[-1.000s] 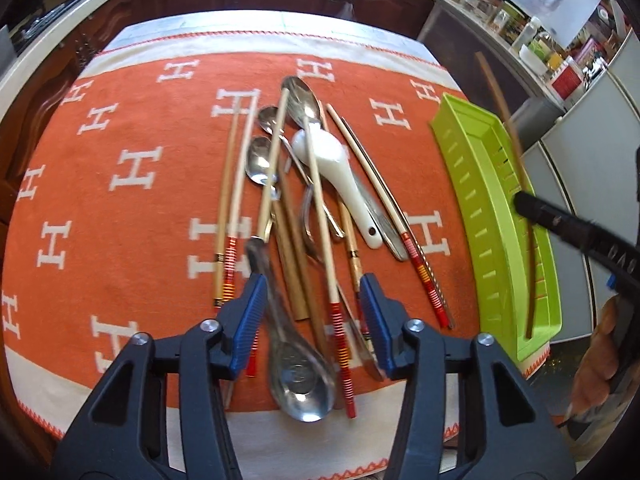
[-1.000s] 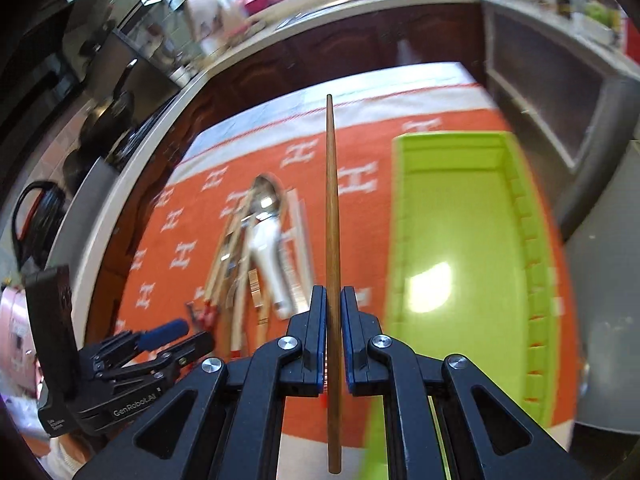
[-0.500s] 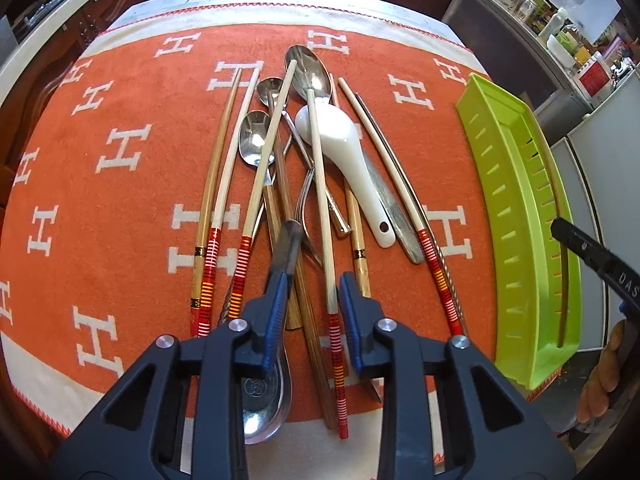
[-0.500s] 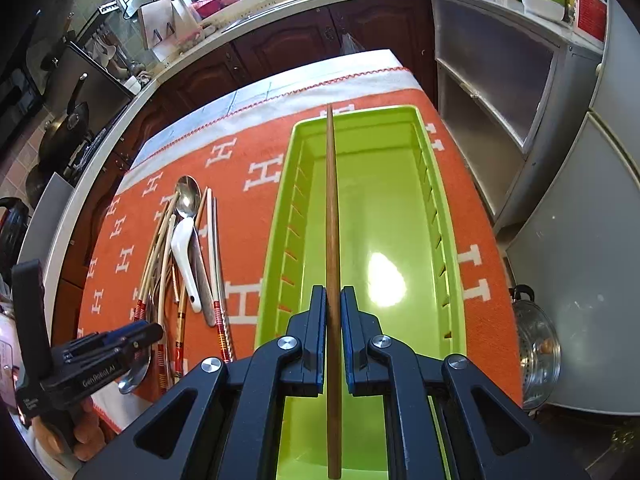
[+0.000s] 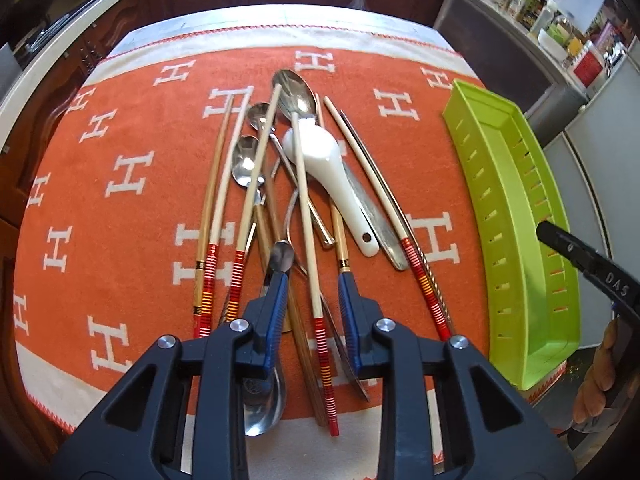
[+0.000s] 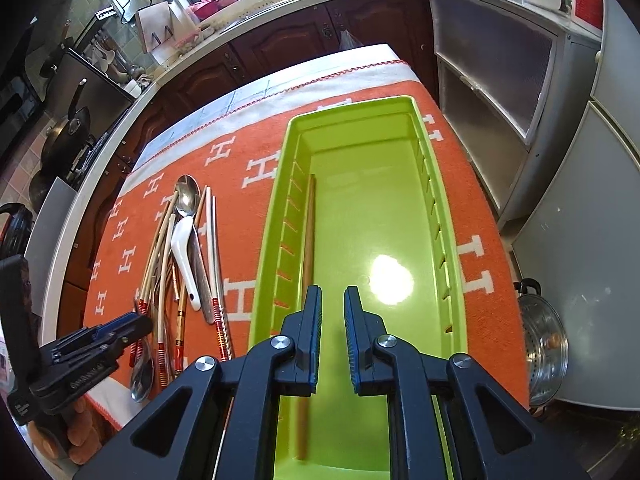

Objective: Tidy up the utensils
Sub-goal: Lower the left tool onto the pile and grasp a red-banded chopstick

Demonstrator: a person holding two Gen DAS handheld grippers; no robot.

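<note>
The right gripper (image 6: 333, 340), jaws just parted and empty, hangs over the green tray (image 6: 440, 216); the released brown chopstick (image 6: 307, 240) lies along the tray's wall at eleven o'clock from it, axis running six to twelve. The left gripper (image 5: 312, 312) sits nearer the utensil pile (image 5: 304, 200), jaws just narrowed around a striped chopstick (image 5: 310, 248) without visibly pinching it. Utensils point toward twelve; open orange mat (image 5: 120, 200) lies at nine, the tray at three.
</note>
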